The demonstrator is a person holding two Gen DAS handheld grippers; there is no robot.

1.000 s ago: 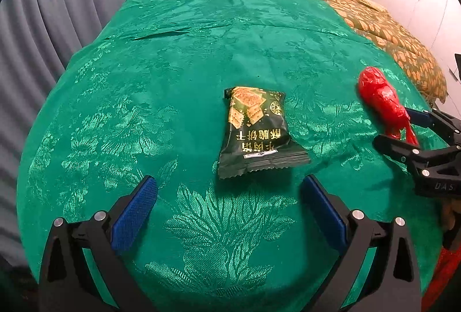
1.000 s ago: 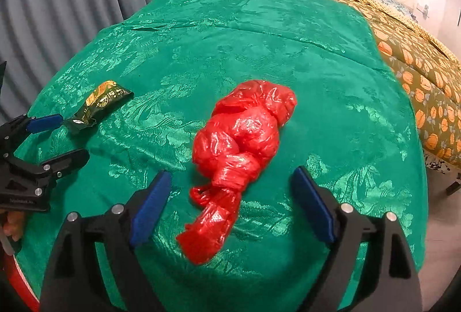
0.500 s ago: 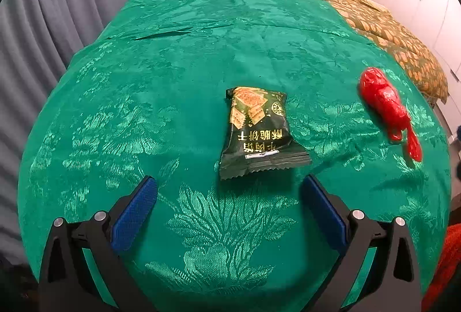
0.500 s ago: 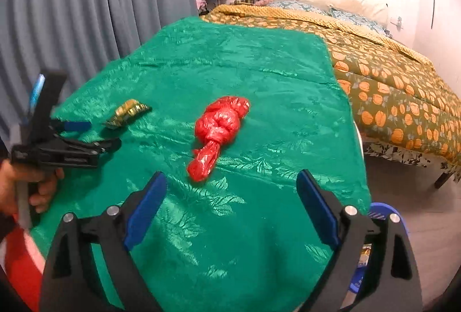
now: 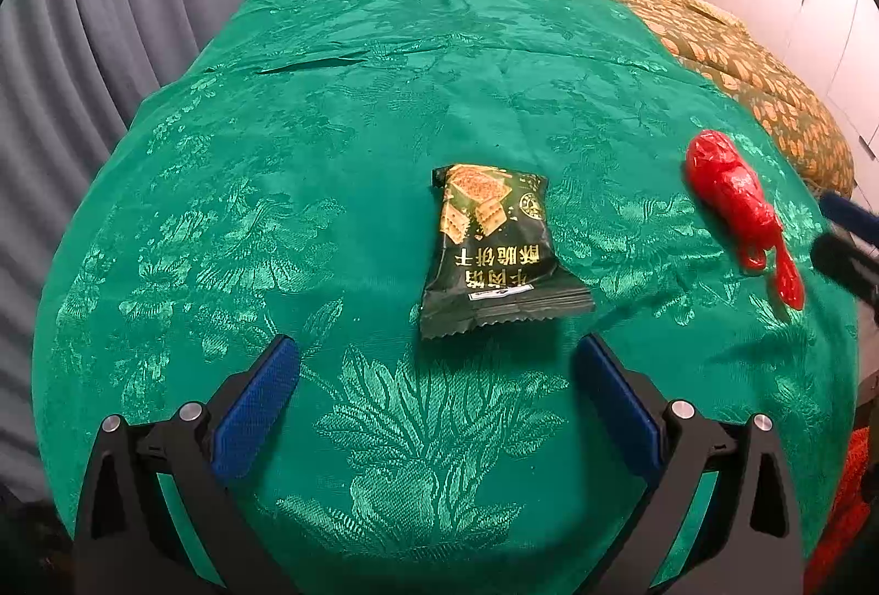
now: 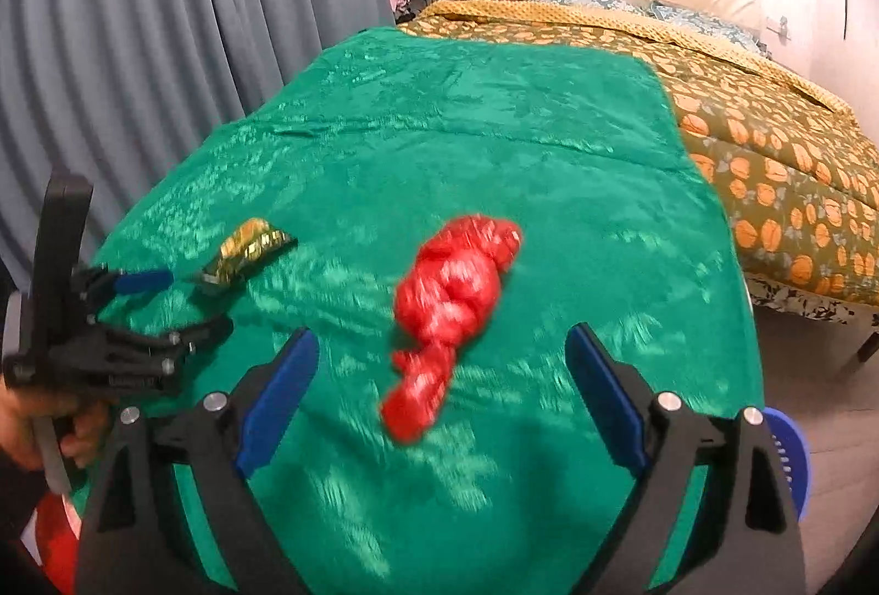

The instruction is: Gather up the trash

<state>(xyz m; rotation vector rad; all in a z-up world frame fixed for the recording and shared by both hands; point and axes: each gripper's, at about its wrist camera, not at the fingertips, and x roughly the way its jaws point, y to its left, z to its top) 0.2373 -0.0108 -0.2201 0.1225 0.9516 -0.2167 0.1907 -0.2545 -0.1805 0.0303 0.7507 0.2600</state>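
Both grippers stand over a shiny green brocade bedspread [image 5: 340,111] with a woven leaf pattern. Seen through its own camera, the left gripper [image 5: 437,364], black-framed with blue pads, has its jaws spread wide and nothing between them; they sit just short of a dark green foil cracker packet [image 5: 494,254] printed with gold crackers and yellow characters. That packet lies flat on the cloth with its crimped end toward the pads, clear of both.

From the right wrist camera, the right gripper [image 6: 442,359], of the same black and blue build, is likewise wide apart and holds nothing. Its jaws have just been opening a little further. A crumpled, knotted red plastic bag [image 6: 450,298] lies on the bedspread ahead of the gap between the pads, touching neither, and it looks blurred. In the left view the same red bag [image 5: 736,210] rests to the right of the cracker packet, well apart from it, with the tips of the right gripper just beside it at the frame edge.

A person's hand [image 6: 33,424] grips the handle of the left gripper at the lower left of the right view. Beyond the green cloth lies an orange-patterned olive quilt [image 6: 769,139], grey pleated curtains [image 6: 165,18] hang at the left, and a blue plastic basket [image 6: 785,452] shows by the bed's near corner.
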